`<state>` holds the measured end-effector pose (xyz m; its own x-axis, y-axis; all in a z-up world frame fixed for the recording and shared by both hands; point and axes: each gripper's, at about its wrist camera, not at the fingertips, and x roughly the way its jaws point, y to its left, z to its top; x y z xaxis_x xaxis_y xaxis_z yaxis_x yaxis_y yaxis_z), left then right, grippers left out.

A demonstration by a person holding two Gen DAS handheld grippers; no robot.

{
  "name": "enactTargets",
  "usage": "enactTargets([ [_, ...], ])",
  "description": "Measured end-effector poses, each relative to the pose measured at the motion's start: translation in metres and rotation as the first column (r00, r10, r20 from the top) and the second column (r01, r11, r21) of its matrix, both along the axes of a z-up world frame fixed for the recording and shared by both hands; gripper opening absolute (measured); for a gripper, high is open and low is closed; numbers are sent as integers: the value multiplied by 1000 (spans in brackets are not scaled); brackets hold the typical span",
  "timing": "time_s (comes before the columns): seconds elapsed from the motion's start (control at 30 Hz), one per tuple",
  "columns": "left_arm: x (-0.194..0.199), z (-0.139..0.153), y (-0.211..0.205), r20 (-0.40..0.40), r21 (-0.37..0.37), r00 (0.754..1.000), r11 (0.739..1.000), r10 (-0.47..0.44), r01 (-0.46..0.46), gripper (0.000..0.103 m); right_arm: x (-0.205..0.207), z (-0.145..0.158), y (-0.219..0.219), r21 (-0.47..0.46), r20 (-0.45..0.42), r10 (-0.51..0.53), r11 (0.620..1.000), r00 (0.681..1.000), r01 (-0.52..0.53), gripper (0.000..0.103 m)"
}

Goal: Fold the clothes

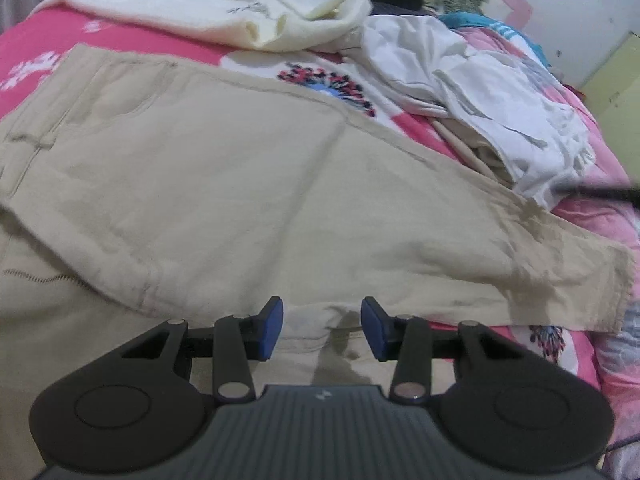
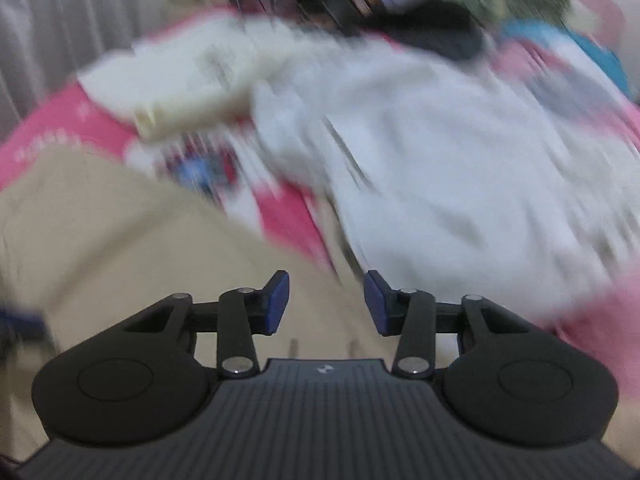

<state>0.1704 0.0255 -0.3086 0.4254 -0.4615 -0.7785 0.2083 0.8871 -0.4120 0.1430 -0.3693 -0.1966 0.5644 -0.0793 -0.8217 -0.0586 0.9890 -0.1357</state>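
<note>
Left wrist: left claw (image 1: 322, 328) released above beige trousers (image 1: 224, 184); right claw (image 2: 326, 304) released, empty.

Soft, even indoor light; left wrist view mostly sharp, right wrist view heavily motion-blurred; fisheye bending, dark vignetted corners.

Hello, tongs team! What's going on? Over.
Both tongs open, left tongs and right tongs empty. Beige trousers spread flat. White clothes pile beside them.
</note>
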Motion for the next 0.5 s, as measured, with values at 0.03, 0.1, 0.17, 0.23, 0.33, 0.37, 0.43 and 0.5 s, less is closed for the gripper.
enactTargets([
  [0.03,0,1,-4,4,2,1000,1000,-15,15,43,-19,-3,-8,-36,-39,-20,999,999,19,36],
  [0.1,1,4,-13,11,16,999,999,-44,44,43,-50,-13,-25,-110,-109,-67,992,992,55,32],
  [0.17,0,5,-24,22,31,997,997,-69,68,44,-73,-22,-46,-147,-142,-131,983,981,110,28],
  [0.23,2,5,-37,26,40,996,995,-91,90,44,-91,-31,-67,-170,-159,-181,973,971,154,27],
  [0.33,3,6,-60,37,65,992,991,-122,120,45,-92,-44,-83,-160,-124,-151,978,981,131,25],
  [0.37,2,6,-70,45,81,989,988,-138,134,45,-85,-48,-87,-154,-104,-135,981,985,118,25],
  [0.43,2,4,-84,49,125,987,982,-152,145,45,-67,-57,-97,-145,-61,-111,984,992,101,24],
  [0.5,2,-2,-93,35,183,986,971,-160,151,44,-46,-70,-110,-137,-42,-94,987,995,88,23],
])
